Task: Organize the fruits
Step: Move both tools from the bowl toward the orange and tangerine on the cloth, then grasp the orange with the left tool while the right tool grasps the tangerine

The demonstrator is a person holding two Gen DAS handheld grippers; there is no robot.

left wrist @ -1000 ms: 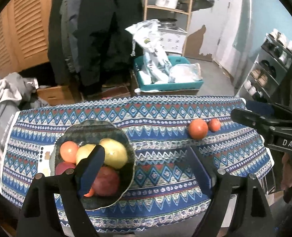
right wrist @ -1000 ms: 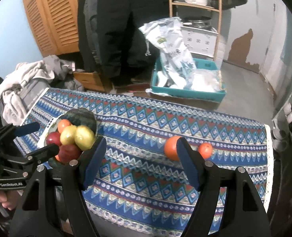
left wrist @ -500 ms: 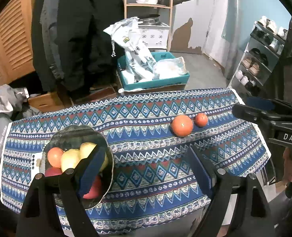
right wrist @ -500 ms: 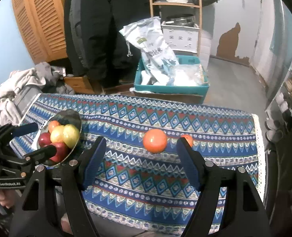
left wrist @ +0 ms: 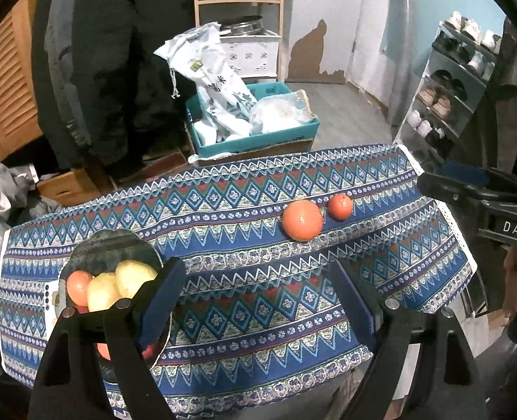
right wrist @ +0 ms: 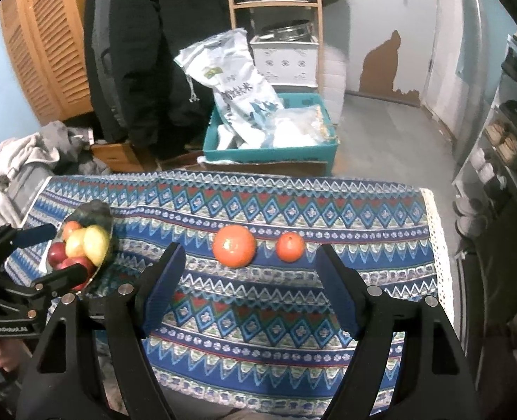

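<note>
Both claws wide, both empty. My left gripper (left wrist: 256,292) hangs over the near edge of the patterned tablecloth (left wrist: 244,301), jaws spread well apart, nothing between the blue pads (left wrist: 160,297). My right gripper (right wrist: 248,283) likewise: jaws spread wide, nothing in them, over the near half of the cloth. Each claw shows up in the other's camera, the right one at the right edge of the left wrist view, the left one at the left edge of the right wrist view, next to the plate. Two loose fruits sit on the cloth right of centre, toward the far side: large orange (right wrist: 234,246) on the left, small orange (right wrist: 290,246) just right of it, close together but not touching. From the right wrist view both lie just beyond the fingertips, roughly in line with the gap. Dark plate (left wrist: 111,246) sits on the left part of the table, loaded: two yellow fruits (left wrist: 118,287), an orange-red one (left wrist: 78,286) left of them, red apples (right wrist: 67,260) on the near side. My left finger partly covers the plate in the left wrist view, so the exact fruit count is unclear. Beyond the table: teal crate (right wrist: 269,148) on the floor with white bags (right wrist: 239,84) in it, wooden shelf (right wrist: 276,3) behind, shoe rack (left wrist: 447,80) far right.
</note>
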